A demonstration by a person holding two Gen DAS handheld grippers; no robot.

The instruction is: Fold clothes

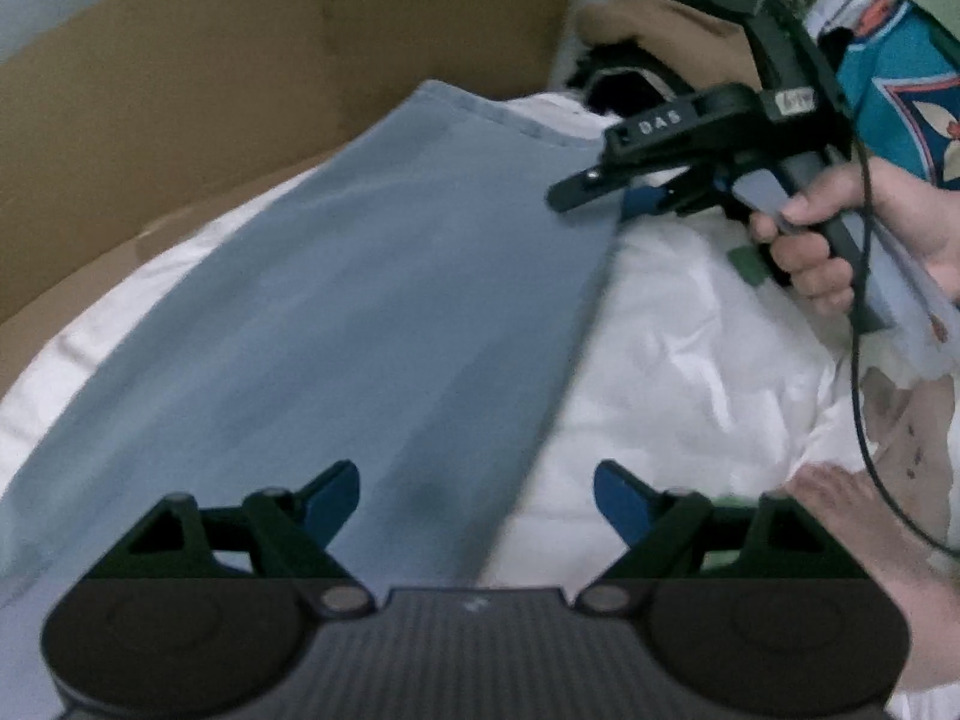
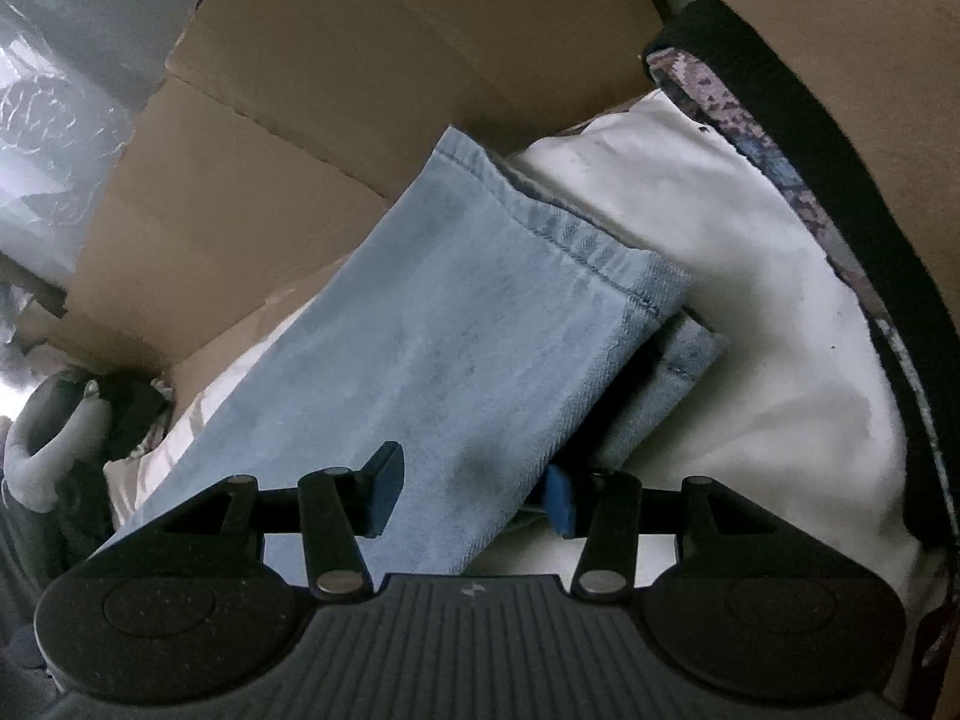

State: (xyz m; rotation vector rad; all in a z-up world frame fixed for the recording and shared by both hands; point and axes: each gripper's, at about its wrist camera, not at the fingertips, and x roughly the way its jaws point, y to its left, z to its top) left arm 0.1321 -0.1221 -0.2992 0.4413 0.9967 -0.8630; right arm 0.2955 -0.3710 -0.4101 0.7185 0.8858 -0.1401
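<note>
Light blue jeans (image 1: 372,312) lie flat along a white bed cover (image 1: 690,360), one leg on the other, with the hem (image 2: 570,234) at the far end. My left gripper (image 1: 477,471) hovers open over the near part of the leg, its blue pads wide apart and nothing pinched. A hand (image 1: 810,252) holds my right gripper (image 1: 600,204) at the jeans' far right edge near the hem. In the right wrist view the right gripper (image 2: 474,468) stands partly open. The jeans (image 2: 468,330) lie below and between its fingers, and the pads do not press on the cloth.
A brown cardboard sheet (image 1: 240,60) stands along the far left of the bed cover (image 2: 750,300). A tan garment (image 1: 660,24) and a teal one (image 1: 888,90) are piled at the back right. A bare foot (image 1: 858,528) and a black cable (image 1: 858,360) are at the near right.
</note>
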